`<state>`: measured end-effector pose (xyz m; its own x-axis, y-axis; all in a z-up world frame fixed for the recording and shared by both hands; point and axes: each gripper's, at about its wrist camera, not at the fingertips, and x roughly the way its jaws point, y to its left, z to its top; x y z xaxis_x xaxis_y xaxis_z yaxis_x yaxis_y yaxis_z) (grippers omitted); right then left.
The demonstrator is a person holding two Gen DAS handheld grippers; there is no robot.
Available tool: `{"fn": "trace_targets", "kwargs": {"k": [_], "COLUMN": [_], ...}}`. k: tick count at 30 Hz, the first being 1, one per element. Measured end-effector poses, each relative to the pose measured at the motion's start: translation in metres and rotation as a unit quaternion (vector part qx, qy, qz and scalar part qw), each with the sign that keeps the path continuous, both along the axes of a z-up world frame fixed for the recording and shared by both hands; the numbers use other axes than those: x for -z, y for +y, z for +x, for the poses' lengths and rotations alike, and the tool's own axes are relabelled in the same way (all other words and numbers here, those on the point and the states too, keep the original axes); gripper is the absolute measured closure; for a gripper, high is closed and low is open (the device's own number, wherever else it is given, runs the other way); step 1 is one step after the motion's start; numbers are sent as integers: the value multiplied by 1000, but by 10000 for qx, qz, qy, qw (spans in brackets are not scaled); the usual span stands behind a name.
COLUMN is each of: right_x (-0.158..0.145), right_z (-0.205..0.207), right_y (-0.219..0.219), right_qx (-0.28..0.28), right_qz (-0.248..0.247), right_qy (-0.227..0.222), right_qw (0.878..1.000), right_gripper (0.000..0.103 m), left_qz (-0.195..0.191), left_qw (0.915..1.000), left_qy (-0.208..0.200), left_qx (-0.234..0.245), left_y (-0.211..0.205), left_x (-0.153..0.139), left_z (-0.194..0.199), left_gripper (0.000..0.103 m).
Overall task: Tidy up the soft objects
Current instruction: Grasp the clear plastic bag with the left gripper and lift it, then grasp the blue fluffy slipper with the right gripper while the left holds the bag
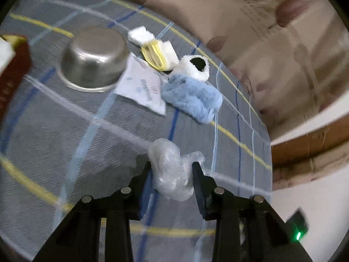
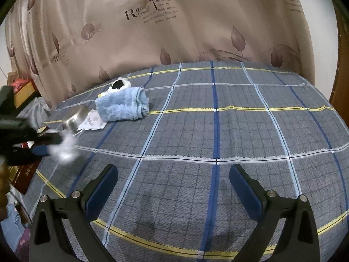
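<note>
My left gripper is shut on a crumpled clear plastic bag and holds it above the plaid bedsheet. In the right wrist view the left gripper shows at the far left with the blurred bag. A folded light blue towel lies on the bed, with a white fluffy item with a black spot behind it. A white printed packet and a yellow and white folded cloth lie beside it. My right gripper is open and empty over the bed.
An upturned steel bowl sits left of the packet. A dark red box stands at the left edge. A leaf-print curtain hangs behind the bed. The bed's right edge meets a wooden frame.
</note>
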<state>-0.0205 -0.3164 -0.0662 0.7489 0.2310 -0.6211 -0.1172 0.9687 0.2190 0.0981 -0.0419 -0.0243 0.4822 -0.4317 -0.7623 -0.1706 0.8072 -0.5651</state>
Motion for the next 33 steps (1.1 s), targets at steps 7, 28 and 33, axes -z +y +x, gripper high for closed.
{"fn": "trace_targets", "kwargs": {"k": [7,28,33], "right_x": [2,-48,-39], "right_z": [3,160,192], "right_y": [19,130,143], "right_qx": [-292,-2858,-3533], "right_qz": [-385,-1885,-2352], "right_qy": [194,413,839], "right_qw": [9986,9387,9016], "right_gripper": [2,1,2], "left_qz": [64,274,352], "left_qw": [9997,9969,9966], "left_qy": [-199,-537,-540], "left_qx": [-151,-502,-505], "left_y": [52,132,132], "left_x": [-25,-56,-61], "left_z": [-62,-105,-101], "left_gripper": [68,67,67]}}
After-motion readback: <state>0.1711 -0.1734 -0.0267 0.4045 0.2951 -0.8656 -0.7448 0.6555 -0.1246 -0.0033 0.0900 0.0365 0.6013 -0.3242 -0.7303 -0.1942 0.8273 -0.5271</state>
